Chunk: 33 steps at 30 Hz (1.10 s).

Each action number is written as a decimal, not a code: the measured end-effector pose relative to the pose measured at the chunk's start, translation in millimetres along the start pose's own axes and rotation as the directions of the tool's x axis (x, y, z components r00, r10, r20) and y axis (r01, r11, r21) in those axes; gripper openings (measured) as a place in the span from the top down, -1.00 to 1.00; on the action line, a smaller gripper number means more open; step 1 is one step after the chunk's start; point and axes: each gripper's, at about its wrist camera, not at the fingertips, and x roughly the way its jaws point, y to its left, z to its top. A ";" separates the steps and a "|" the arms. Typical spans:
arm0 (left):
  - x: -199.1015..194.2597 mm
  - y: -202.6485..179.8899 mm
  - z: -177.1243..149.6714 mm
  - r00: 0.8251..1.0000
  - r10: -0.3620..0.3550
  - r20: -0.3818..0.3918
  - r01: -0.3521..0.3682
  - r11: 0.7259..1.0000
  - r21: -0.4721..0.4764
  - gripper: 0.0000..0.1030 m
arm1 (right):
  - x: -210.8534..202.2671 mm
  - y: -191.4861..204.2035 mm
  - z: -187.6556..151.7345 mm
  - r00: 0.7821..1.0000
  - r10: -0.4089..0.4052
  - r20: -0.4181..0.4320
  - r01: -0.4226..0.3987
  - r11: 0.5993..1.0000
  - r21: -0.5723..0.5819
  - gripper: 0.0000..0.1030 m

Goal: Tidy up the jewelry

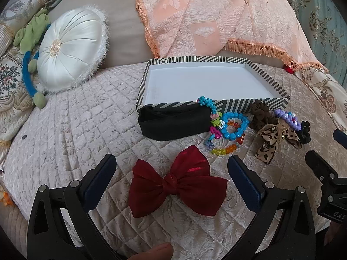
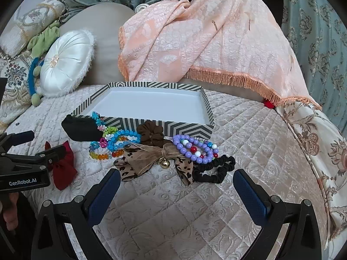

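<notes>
Opening step of the sort, by the look of it: box [image 1: 216, 82] bare inside, nothing loaded yet, all pieces lying on the quilt [image 1: 86, 130] in front of its near wall

Left gripper [image 1: 172, 171] spread wide, holding nothing, jaws straddling the red bow [image 1: 176, 184], which lies flat between them, closest of all the pieces and well apart from the box. Right gripper [image 2: 176, 186] likewise wide open and empty, hovering over bare quilt just short of the leopard bow [image 2: 151, 162] and black scrunchie [image 2: 214, 169]

Rest of the pile pressed near the box front: black band [image 1: 173, 123] touching the wall, blue bracelet [image 1: 235, 125] over a rainbow strand [image 1: 227, 149], brown scrunchie [image 2: 151, 134] leaning at the wall, purple beads [image 2: 195, 149] overlapping the leopard bow's ribbon

Likely in hand: picking the red bow with the left. Next move calls for lowering onto the centre knot rather than a floppy loop, closing there, then lifting over the near wall and the black band before release inside. Soft organza likely to slip or fold if pinched at an edge. For the right, a clean grab of the leopard bow may drag the purple beads along, so better taken at the knot by the bell [image 2: 166, 162]
</notes>
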 end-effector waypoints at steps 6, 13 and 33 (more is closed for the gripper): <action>-0.2 0.1 0.0 1.000 0.000 0.002 0.000 1.000 0.002 -0.99 | 0.9 -1.7 -0.3 1.000 -0.005 -0.004 0.005 1.000 0.005 -1.00; 0.0 -0.1 -0.1 1.000 0.002 -0.006 -0.002 1.000 0.002 -0.99 | 1.6 -2.1 -0.9 1.000 -0.013 -0.007 0.013 1.000 0.005 -1.00; -18.2 66.4 11.1 0.999 -0.029 -0.013 0.027 0.986 -0.167 -0.99 | 6.8 -18.0 -3.0 0.997 -0.052 -0.048 0.055 0.997 0.060 -1.00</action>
